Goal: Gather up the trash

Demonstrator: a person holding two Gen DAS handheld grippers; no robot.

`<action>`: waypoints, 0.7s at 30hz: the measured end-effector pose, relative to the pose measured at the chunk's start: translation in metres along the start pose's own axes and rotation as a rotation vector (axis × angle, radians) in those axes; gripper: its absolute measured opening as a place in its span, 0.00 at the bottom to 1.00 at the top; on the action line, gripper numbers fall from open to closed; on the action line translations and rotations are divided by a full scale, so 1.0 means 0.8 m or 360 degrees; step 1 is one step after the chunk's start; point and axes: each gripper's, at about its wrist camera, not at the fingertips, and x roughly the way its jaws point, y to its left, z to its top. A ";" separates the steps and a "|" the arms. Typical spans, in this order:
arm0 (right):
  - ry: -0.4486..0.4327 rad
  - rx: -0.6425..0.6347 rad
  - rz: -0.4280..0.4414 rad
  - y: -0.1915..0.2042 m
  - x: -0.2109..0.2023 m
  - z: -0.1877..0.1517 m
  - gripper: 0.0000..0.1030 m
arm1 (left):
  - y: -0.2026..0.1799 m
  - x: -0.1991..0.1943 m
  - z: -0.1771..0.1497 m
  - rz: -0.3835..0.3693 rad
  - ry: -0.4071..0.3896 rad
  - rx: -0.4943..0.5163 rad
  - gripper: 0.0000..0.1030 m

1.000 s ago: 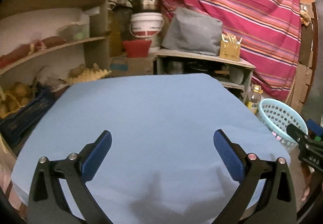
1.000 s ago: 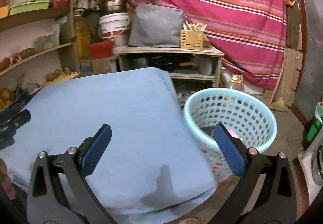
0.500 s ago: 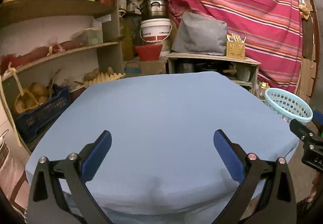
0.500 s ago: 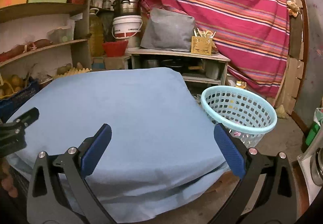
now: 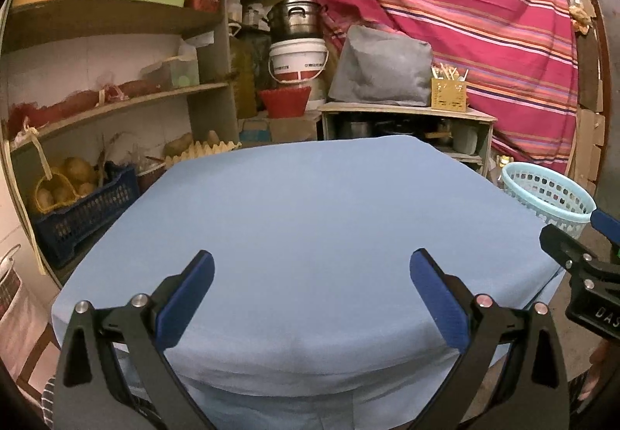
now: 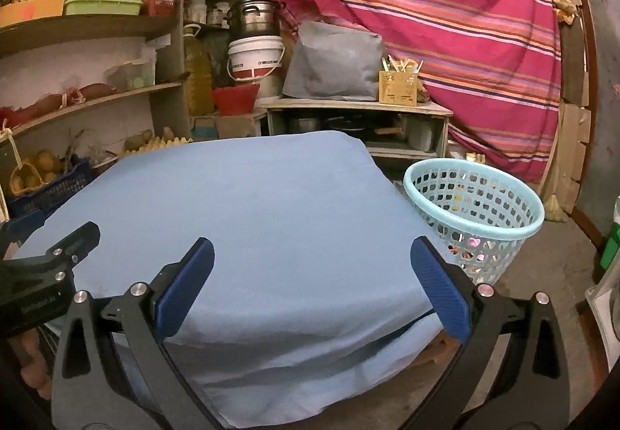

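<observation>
Left gripper spread wide and empty over the blue-covered tabletop, right gripper likewise wide apart and empty, pale blue basket on the floor just beside the tabletop's right edge, bits of trash inside

Light: dim, warm, indoor
Focus: sharp at centre of both frames
Edges: heavy fisheye bending, black vignette in corners
Shadows: soft, faint
Glare: small, upper right corner

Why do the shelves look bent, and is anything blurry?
Left wrist view: the fisheye lens bows the wooden shelves and darkens the corners; the blue cloth is sharp. Right wrist view: same bowing, dim warm light, the basket crisp.
</observation>
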 end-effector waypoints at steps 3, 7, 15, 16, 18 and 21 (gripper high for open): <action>0.0002 0.0004 -0.0011 -0.002 0.001 0.000 0.96 | -0.001 0.001 -0.001 0.0001 -0.0005 0.0004 0.96; -0.0003 0.0012 -0.0016 -0.002 -0.001 0.000 0.96 | -0.003 0.001 -0.001 0.0001 -0.0003 0.0005 0.96; -0.0020 0.0017 -0.0039 -0.001 -0.004 0.002 0.96 | -0.004 0.003 0.000 -0.0022 -0.0002 0.0003 0.96; -0.0022 0.0019 -0.0041 -0.001 -0.004 0.002 0.96 | -0.003 0.004 0.000 -0.0024 -0.0002 0.0002 0.96; -0.0026 0.0018 -0.0042 -0.001 -0.005 0.004 0.96 | -0.003 0.004 0.000 -0.0021 -0.0001 0.0001 0.96; -0.0032 0.0005 -0.0053 0.001 -0.005 0.006 0.96 | -0.001 0.005 0.000 -0.0010 -0.0007 -0.0012 0.96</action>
